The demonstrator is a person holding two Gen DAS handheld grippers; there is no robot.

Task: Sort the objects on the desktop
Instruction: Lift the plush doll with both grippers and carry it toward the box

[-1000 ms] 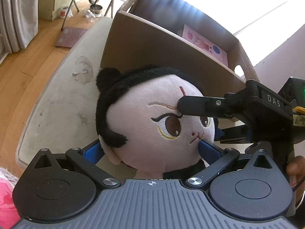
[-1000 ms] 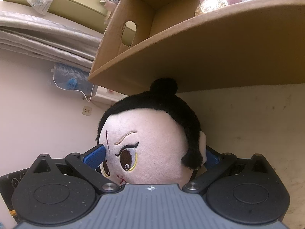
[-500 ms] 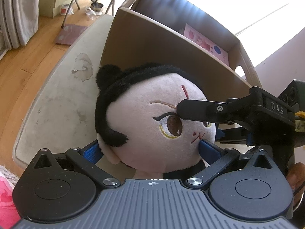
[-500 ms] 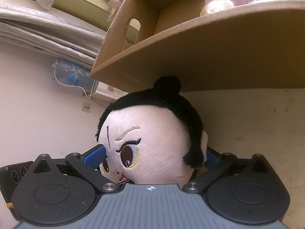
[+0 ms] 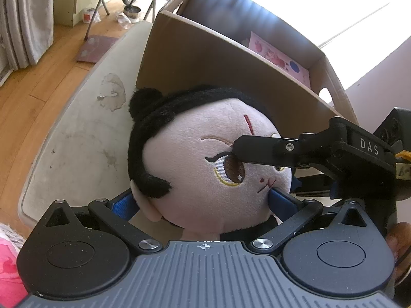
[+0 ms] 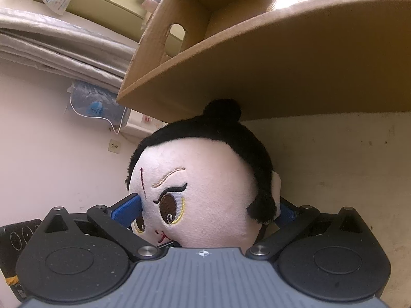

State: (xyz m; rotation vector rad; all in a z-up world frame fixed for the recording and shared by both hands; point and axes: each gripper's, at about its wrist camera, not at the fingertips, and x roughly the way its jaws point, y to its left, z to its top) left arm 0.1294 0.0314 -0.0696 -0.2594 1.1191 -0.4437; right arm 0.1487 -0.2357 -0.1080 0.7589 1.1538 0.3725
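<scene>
A plush doll (image 5: pixel 205 159) with a pale face, black hair and a top bun fills both views, in front of an open cardboard box (image 5: pixel 205 59). My left gripper (image 5: pixel 201 201) is shut on the doll's head, with blue pads (image 5: pixel 123 205) at the ear and cheek. My right gripper (image 6: pixel 206 209) is shut on the same head from the other side, one pad (image 6: pixel 128 208) by the forehead. In the left wrist view its black finger (image 5: pixel 257 151) lies across the doll's brow. The doll's body is hidden below the head.
The box (image 6: pixel 257 77) stands on a stained cream table (image 5: pixel 77 141) and holds a pink printed card (image 5: pixel 280 56) and a pale round item (image 6: pixel 285 0). Wooden floor lies beyond the table's left edge. A hand (image 5: pixel 398 238) holds the right gripper.
Both grippers stay shut on the doll's head. The doll and grippers have drifted slightly towards the box, and the right finger sits a little lower on the face.
</scene>
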